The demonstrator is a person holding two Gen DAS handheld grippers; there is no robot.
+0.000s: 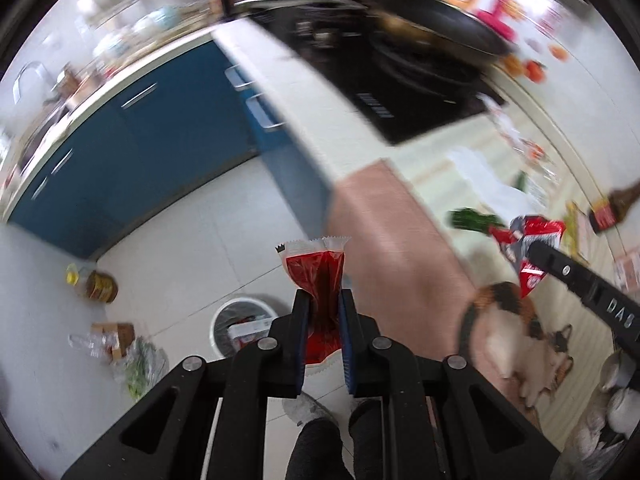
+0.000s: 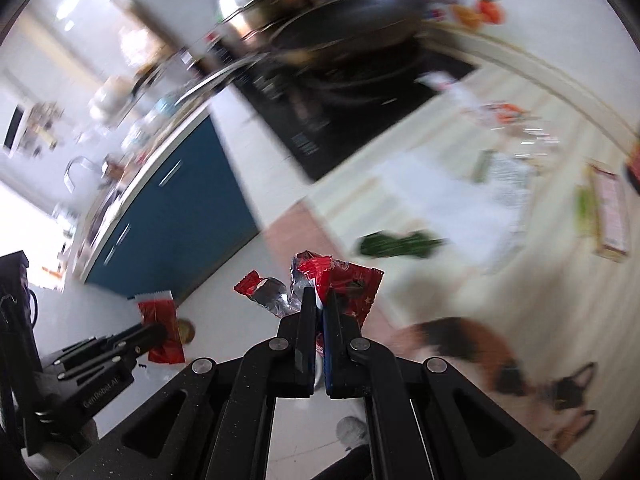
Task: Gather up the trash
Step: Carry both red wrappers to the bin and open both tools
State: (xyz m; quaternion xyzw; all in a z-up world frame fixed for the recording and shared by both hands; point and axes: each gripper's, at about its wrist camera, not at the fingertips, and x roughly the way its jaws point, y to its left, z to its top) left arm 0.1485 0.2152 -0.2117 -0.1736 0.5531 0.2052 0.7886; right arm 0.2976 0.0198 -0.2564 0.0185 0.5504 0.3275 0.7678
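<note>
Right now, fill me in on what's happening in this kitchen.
A person is collecting trash with two handheld grippers. The left gripper is clamped on a flat red sauce packet with a white serrated top; the right gripper pinches a crumpled red and silver snack wrapper. Both are held out in the air. A white round trash bin stands on the floor tiles below, and a calico cat lies nearby.

Each camera sits on its gripper and looks along the jaws. Both look down at the floor [image 1: 180, 240] and see the worktop [image 1: 296, 92] and stove [image 2: 360, 92].
</note>
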